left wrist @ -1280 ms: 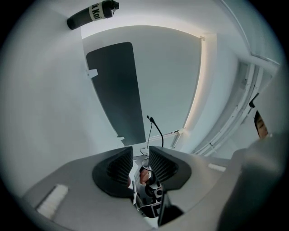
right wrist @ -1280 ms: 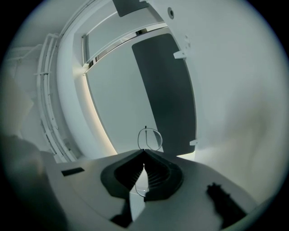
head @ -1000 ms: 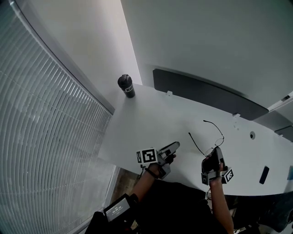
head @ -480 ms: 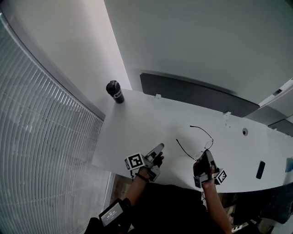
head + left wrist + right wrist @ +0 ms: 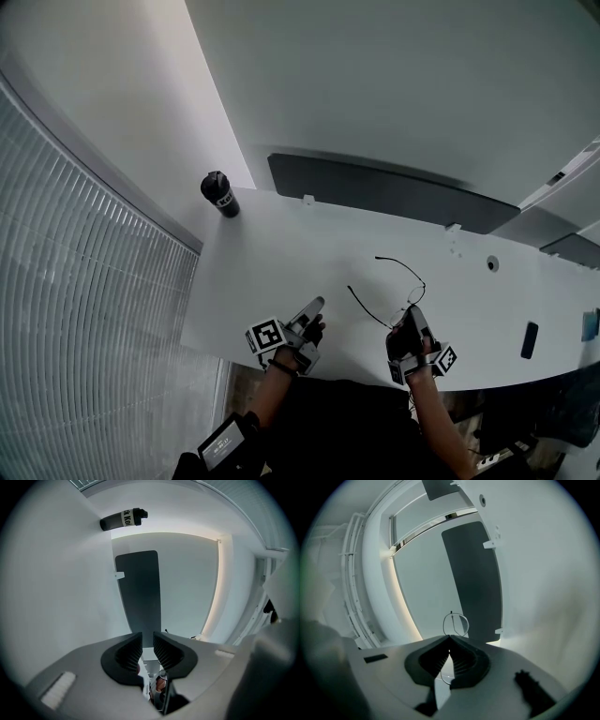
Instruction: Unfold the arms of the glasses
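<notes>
The right gripper point(image 5: 412, 317) has its jaws clenched on the front of the glasses point(image 5: 413, 296) at the bench's point(image 5: 281, 262) near edge; both arms point(image 5: 367, 307) stretch away from the person, angled left; the left gripper point(image 5: 316, 303) is empty, its jaws narrowly apart, having just been closing.

TEXT: you can read white letters "Ko", cut off, on the black cylindrical bottle point(image 5: 123, 519) | SIGNS: black-and-white square markers point(image 5: 266, 335) on the cubes of your left gripper point(image 5: 316, 303) and right gripper point(image 5: 412, 310)
</notes>
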{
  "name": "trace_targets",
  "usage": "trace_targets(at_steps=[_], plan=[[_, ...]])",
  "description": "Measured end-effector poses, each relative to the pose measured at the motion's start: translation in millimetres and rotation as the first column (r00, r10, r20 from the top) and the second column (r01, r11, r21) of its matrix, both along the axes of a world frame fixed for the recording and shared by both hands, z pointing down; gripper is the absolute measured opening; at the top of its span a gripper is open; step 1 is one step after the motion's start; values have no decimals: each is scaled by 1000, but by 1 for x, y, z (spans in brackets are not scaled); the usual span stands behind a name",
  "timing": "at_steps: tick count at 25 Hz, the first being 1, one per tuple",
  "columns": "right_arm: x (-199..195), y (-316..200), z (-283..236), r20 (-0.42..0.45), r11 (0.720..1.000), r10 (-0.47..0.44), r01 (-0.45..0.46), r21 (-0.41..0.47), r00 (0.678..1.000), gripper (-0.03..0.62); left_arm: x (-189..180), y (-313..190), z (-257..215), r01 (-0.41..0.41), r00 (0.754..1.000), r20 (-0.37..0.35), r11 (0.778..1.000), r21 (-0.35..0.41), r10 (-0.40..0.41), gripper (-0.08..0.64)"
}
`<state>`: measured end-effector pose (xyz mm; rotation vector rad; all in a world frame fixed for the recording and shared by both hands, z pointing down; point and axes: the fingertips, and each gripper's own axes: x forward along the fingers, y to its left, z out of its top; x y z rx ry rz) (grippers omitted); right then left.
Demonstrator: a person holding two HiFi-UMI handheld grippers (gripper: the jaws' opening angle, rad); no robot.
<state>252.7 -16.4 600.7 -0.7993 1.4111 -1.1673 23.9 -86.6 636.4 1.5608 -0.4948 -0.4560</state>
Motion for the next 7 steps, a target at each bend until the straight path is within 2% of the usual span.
trace_targets(at_steps=[7], plan=[[1,0,-1,-5,1000,-10,10,-5,1000,9,-3,-1,8,-23,996,84,999,35,20,72]])
